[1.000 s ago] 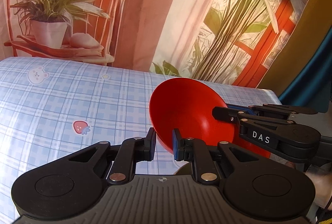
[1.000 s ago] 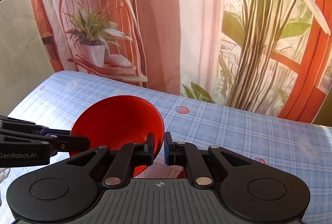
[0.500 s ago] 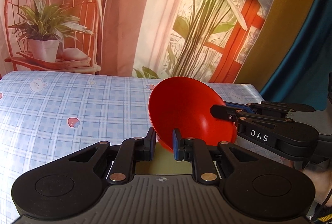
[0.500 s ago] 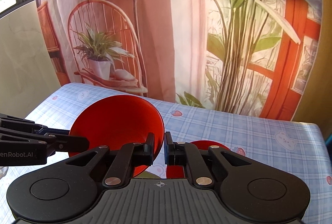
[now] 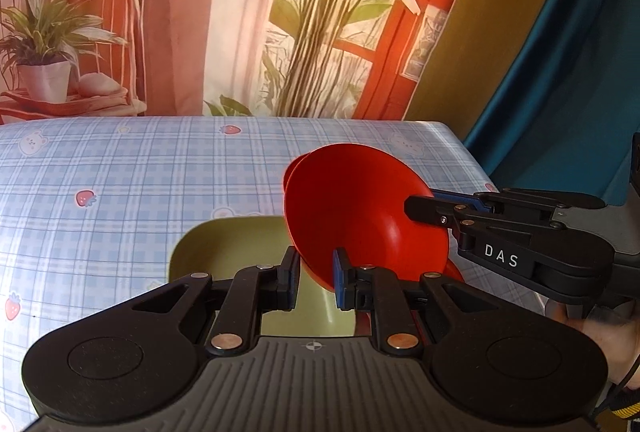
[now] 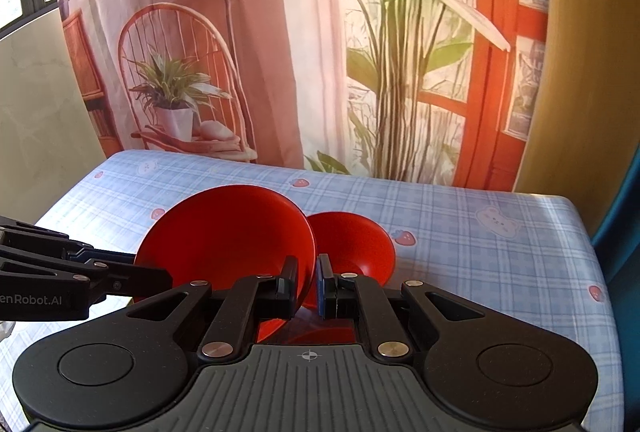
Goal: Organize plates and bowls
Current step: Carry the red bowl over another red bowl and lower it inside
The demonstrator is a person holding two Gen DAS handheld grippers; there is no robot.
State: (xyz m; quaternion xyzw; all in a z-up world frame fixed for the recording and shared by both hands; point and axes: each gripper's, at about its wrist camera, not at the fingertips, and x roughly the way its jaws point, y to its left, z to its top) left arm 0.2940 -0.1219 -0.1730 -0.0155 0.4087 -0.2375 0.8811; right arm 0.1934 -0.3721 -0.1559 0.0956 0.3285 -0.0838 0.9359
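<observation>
Both grippers hold one red bowl, lifted and tilted above the table. My left gripper is shut on its near rim. My right gripper is shut on the opposite rim of the same bowl; it shows in the left wrist view coming in from the right. A second red bowl rests on the tablecloth behind and right of the held one. A pale green square plate lies on the table under the left gripper.
The table has a blue plaid cloth with strawberry and bear prints. Its right edge is close by. A printed backdrop of a chair and plants hangs behind the table's far edge.
Both grippers have pulled back and tipped down with the bowl. The green plate and the second red bowl have come into view beneath and behind it.
</observation>
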